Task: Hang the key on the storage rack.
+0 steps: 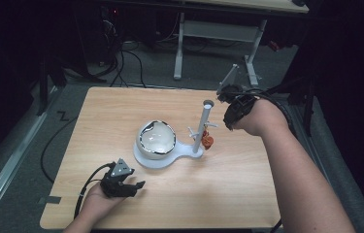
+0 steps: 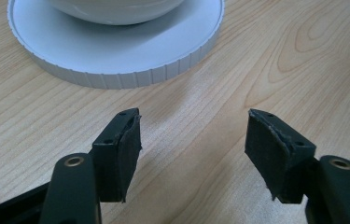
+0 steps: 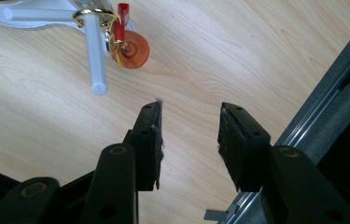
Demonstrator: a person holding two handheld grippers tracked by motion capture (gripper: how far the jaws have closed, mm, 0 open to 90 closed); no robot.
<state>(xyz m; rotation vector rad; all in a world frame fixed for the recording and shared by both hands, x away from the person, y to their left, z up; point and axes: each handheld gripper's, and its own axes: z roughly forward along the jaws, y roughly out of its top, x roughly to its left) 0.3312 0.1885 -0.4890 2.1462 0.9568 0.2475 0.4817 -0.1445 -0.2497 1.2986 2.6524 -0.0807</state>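
Note:
A white stand (image 1: 189,151) lies mid-table: a round base carrying a white bowl (image 1: 156,139), and an upright post (image 1: 203,125) with side pegs. From one peg (image 3: 94,51) hang a gold ring (image 3: 94,17) and a red-orange charm (image 1: 207,141) (image 3: 130,49). My left gripper (image 1: 138,186) (image 2: 193,149) rests low near the table's front left, open and empty, its jaws facing the stand's base (image 2: 116,56). My right gripper (image 1: 224,94) (image 3: 189,128) hovers above the table's right rear, open and empty, looking down on the peg and charm.
The wooden table (image 1: 247,184) ends close to my right gripper, where a grey metal rail (image 3: 322,93) and the floor show. A white desk frame (image 1: 218,34) and cables (image 1: 126,58) stand beyond the far edge. A strip of grey tape (image 1: 49,200) sits at the front left corner.

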